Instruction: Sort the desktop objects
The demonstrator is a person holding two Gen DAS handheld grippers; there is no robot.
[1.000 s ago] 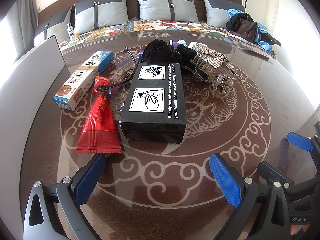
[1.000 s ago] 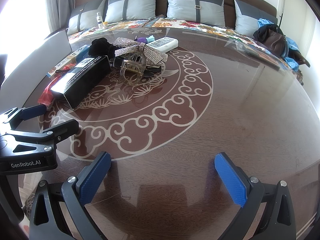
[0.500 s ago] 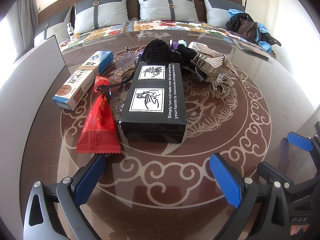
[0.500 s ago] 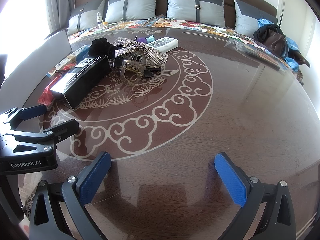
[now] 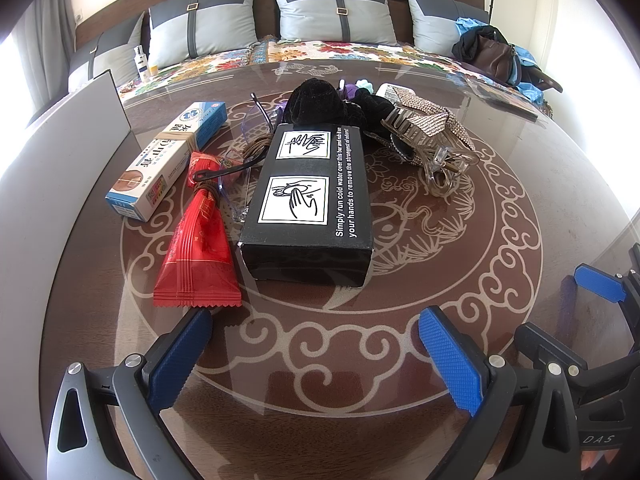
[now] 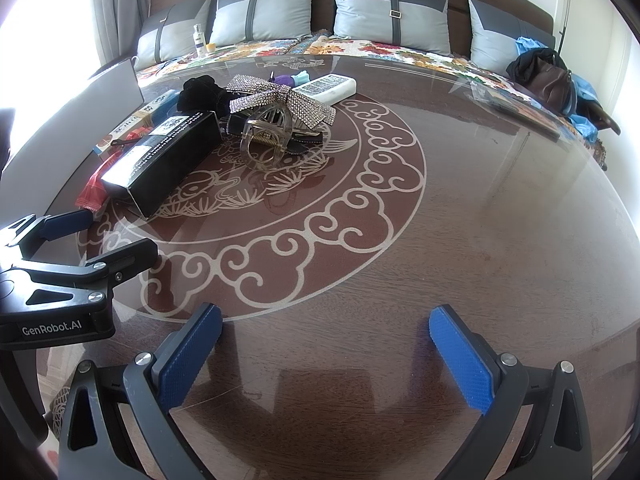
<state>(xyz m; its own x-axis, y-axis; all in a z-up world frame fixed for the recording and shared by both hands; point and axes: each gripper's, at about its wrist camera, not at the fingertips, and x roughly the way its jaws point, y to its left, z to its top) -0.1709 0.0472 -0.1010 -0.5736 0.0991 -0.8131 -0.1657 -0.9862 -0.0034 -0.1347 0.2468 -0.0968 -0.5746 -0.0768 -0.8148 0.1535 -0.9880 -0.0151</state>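
Note:
A black box (image 5: 310, 196) with white hand pictures lies mid-table, just ahead of my left gripper (image 5: 314, 344), which is open and empty. Left of the box are a red sachet (image 5: 196, 252), clear glasses (image 5: 236, 176) and a blue-white carton (image 5: 168, 160). Behind it sit a black velvet scrunchie (image 5: 320, 100) and a rhinestone bow claw clip (image 5: 432, 140). In the right wrist view my right gripper (image 6: 324, 344) is open over bare table; the box (image 6: 164, 156), clip (image 6: 272, 120) and a white remote (image 6: 328, 88) lie far left ahead.
A grey upright panel (image 5: 52, 168) stands at the table's left edge. The glass-topped brown table (image 6: 480, 220) has wide bare surface on the right. A sofa with grey cushions (image 5: 332, 12) and a dark bag (image 5: 492, 56) lies behind.

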